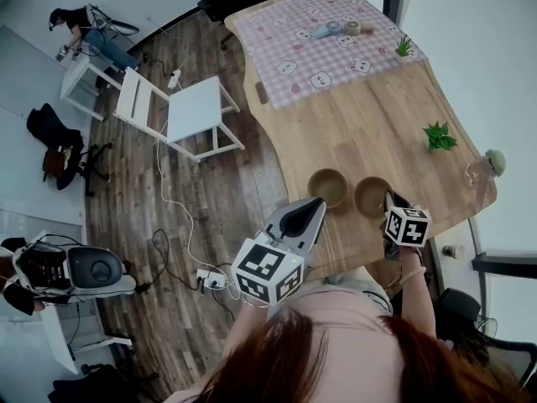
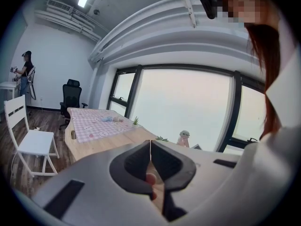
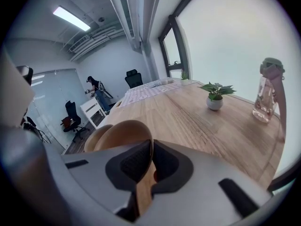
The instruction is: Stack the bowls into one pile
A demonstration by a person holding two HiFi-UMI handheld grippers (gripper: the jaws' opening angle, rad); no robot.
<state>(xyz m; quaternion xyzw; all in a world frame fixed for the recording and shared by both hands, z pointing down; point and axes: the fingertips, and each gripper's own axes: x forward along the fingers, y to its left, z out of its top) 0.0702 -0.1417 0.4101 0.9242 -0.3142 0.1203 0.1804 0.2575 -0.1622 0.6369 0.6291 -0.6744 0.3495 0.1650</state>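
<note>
Two brown bowls sit side by side near the front edge of the wooden table: the left bowl and the right bowl. My right gripper is shut on the near rim of the right bowl, which stands tilted up between the jaws. The left bowl shows just behind it. My left gripper hovers over the table edge just short of the left bowl, apart from it. Its jaws are shut with nothing between them.
Further along the table are a small potted plant, a clear bottle at the right edge, and a pink checked cloth with small items at the far end. A white chair stands on the floor to the left.
</note>
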